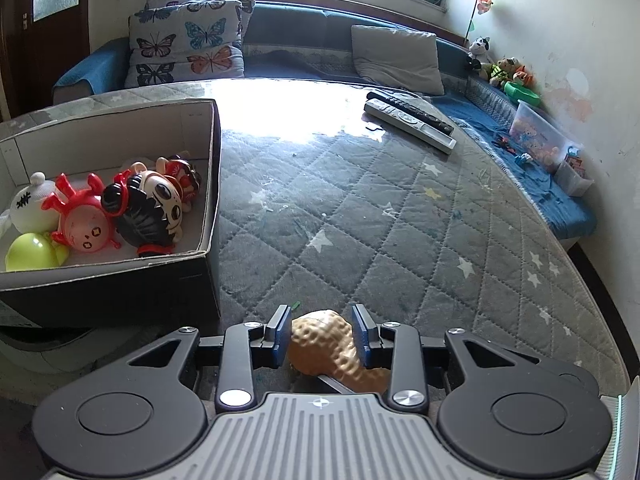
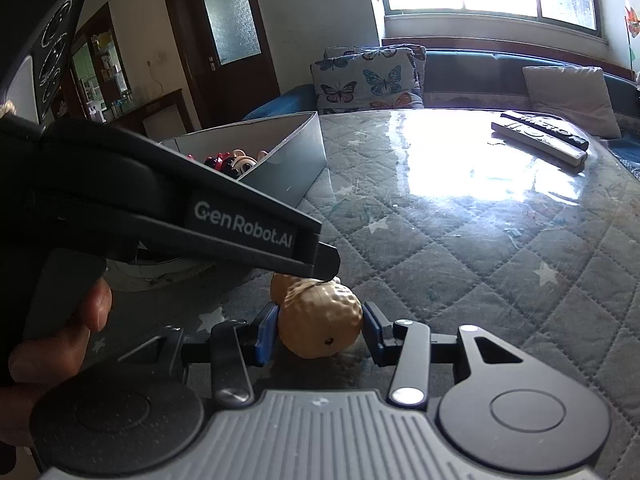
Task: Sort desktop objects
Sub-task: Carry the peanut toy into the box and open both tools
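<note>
A tan peanut-shaped toy (image 1: 335,346) with a dimpled shell is seen lying on the desk (image 1: 360,216), which is covered by a quilted, star-printed grey cloth under a glossy sheet. In the left wrist view the left gripper (image 1: 322,330) is set around the toy, its blue-padded fingers (image 1: 283,330) parted, with small gaps to the shell. In the right wrist view the right gripper (image 2: 318,330) brackets the toy's rounded end (image 2: 320,326), a pad at each side; firm contact cannot be told. "GenRobot.AI" is read on the left gripper's body (image 2: 244,226). Farther left, a cardboard box (image 1: 210,184) of toy figures (image 1: 152,208) is seen. Two remote controls (image 1: 410,118) lie farther off.
</note>
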Motion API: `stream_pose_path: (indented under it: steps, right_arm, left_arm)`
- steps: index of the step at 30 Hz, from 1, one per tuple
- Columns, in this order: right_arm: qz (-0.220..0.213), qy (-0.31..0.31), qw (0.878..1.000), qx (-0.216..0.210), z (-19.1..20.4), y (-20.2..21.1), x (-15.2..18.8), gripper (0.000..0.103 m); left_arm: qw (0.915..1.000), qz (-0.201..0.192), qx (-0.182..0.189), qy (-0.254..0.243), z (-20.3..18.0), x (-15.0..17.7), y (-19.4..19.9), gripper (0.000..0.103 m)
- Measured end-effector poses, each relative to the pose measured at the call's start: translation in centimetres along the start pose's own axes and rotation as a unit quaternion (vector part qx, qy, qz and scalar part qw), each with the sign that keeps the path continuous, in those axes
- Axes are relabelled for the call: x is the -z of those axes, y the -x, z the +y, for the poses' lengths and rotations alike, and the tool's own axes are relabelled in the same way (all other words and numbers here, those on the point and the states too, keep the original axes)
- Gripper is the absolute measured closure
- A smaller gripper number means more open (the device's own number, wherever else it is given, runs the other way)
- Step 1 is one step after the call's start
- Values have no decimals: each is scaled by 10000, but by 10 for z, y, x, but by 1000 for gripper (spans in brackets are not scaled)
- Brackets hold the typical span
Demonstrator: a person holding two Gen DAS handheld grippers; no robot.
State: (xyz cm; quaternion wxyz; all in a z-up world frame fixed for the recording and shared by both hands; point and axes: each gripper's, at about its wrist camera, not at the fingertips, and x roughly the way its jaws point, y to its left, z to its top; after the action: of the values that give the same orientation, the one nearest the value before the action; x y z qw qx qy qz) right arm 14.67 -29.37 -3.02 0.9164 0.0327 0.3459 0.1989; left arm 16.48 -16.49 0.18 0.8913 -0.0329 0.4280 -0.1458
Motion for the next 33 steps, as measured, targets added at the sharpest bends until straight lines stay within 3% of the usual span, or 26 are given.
stream_pose_path:
  steps: [7,17,23,33]
  right_arm:
    - [-174,182,9996,82,15,16,-9,59]
    - [-776,933,9926,-98,71,27,-67,59]
    - [-849,1296,9871,-415,113,-3,-97,59]
    - [-445,1562,9838,-756,152,-79,-117,59]
  left_arm:
    - [9993,-341,143,40,5,-2,28,69]
    - [9912,-1296,18,286,51,-34,93,70]
    - [9856,-1547,-179,654,107,-48,105,70]
    - [9779,-1407,-34,1544,204,-57,79,70]
